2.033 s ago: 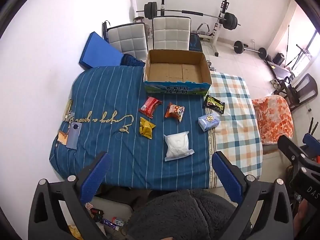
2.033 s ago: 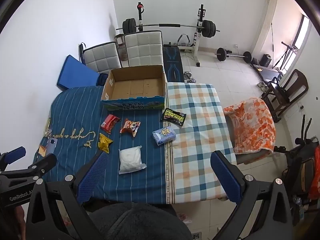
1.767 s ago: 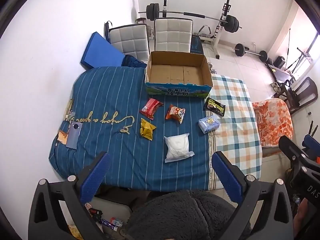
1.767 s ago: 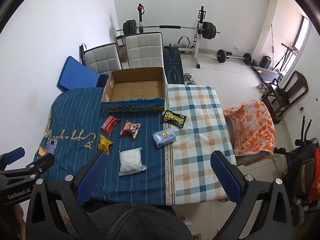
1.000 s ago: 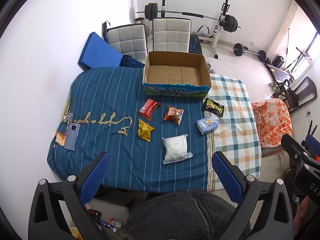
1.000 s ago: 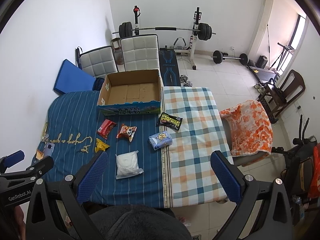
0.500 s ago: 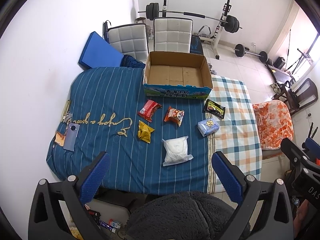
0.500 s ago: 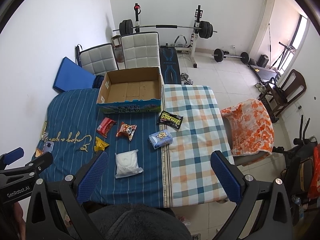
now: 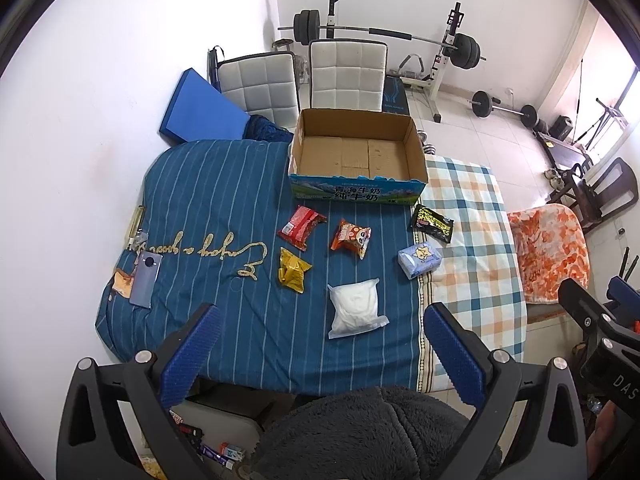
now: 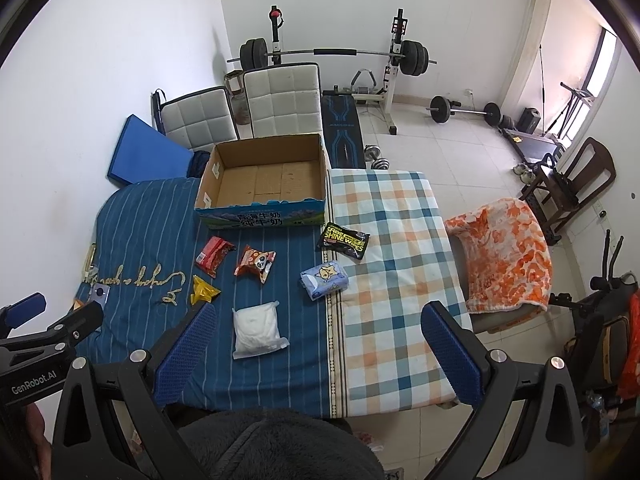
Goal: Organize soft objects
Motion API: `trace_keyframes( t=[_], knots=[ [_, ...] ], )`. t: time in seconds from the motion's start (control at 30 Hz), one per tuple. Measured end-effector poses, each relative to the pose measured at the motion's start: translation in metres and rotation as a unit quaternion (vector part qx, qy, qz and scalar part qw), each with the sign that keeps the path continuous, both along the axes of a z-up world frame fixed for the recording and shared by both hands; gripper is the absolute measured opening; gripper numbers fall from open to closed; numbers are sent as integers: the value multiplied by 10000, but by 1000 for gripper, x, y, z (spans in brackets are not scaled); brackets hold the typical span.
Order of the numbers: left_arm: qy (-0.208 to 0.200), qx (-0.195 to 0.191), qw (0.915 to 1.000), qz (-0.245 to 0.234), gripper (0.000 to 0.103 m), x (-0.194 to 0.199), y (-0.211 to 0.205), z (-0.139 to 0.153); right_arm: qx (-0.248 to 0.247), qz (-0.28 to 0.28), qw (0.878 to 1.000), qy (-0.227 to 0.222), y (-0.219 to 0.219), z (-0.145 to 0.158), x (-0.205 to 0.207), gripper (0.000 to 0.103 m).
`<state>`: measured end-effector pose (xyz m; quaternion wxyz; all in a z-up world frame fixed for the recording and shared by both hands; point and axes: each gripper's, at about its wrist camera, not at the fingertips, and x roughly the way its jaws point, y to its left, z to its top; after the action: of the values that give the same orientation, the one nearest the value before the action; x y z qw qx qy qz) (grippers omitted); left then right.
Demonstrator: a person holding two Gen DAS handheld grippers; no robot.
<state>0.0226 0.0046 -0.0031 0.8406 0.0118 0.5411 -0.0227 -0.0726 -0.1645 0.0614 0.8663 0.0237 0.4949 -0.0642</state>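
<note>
Several soft packets lie on a cloth-covered table: a white bag (image 9: 355, 307) (image 10: 257, 329), a yellow packet (image 9: 293, 270) (image 10: 203, 291), a red packet (image 9: 301, 226) (image 10: 213, 256), an orange snack packet (image 9: 352, 237) (image 10: 256, 265), a light blue tissue pack (image 9: 419, 260) (image 10: 324, 280) and a black wipes packet (image 9: 434, 223) (image 10: 344, 240). An empty open cardboard box (image 9: 357, 156) (image 10: 264, 178) stands behind them. My left gripper (image 9: 320, 344) and right gripper (image 10: 318, 344) are both open and empty, held high above the table's near edge.
A phone (image 9: 145, 278) and small items lie at the table's left edge. Two white chairs (image 9: 344, 74), a blue mat (image 9: 204, 114) and a barbell rack (image 10: 332, 54) stand behind the table. An orange-patterned blanket (image 10: 506, 254) covers a seat on the right.
Both views have shifted only slightly; the packets and box stay put. Both grippers remain open and empty.
</note>
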Motion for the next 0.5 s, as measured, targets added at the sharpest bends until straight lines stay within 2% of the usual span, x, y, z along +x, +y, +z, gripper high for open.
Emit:
trace_keyframes(
  t=[0.5],
  knots=[
    [-86, -24, 10000, 10, 103, 0, -7, 6, 9, 29, 10000, 19, 4, -4, 13, 103]
  ],
)
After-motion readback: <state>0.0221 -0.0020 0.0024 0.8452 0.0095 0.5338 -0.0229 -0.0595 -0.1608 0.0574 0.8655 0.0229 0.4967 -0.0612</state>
